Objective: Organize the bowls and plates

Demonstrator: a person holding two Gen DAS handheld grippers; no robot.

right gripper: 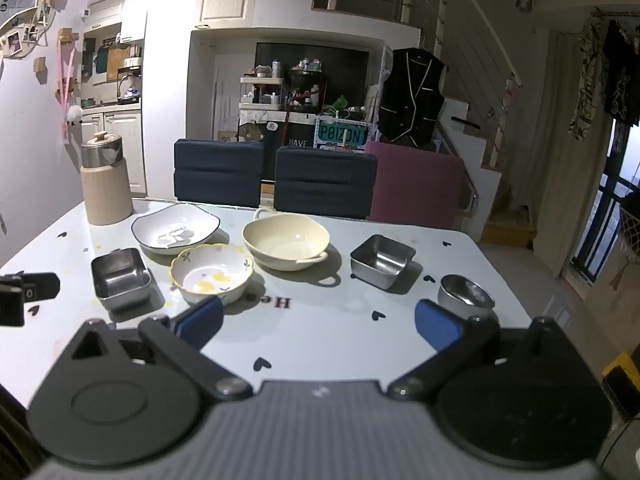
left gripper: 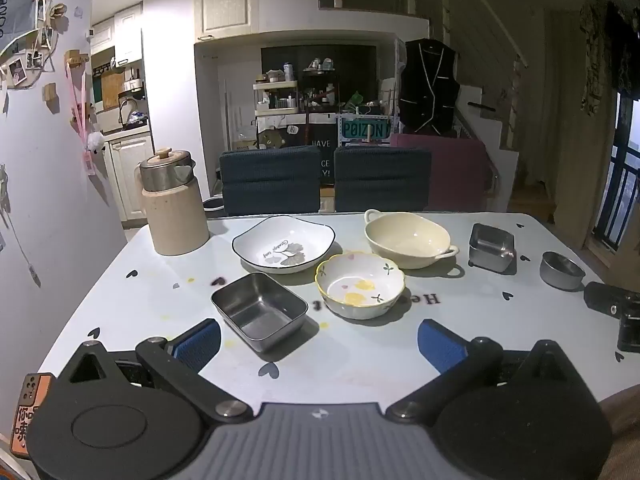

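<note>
In the left wrist view, the left gripper (left gripper: 318,342) hung low in the frame with its blue pads spread, pinching nothing, above a bare strip of table (left gripper: 352,364) near the front edge. Just beyond its left pad sat a steel tray (left gripper: 259,311); a flowered bowl (left gripper: 361,285) stood at centre, a white plate (left gripper: 283,243) behind it.

In the right wrist view, the right gripper (right gripper: 318,322) was likewise spread and empty. A cream bowl (right gripper: 286,241) sat mid-frame, a small steel bowl (right gripper: 466,294) close by the right pad, near the table's right edge.
</note>
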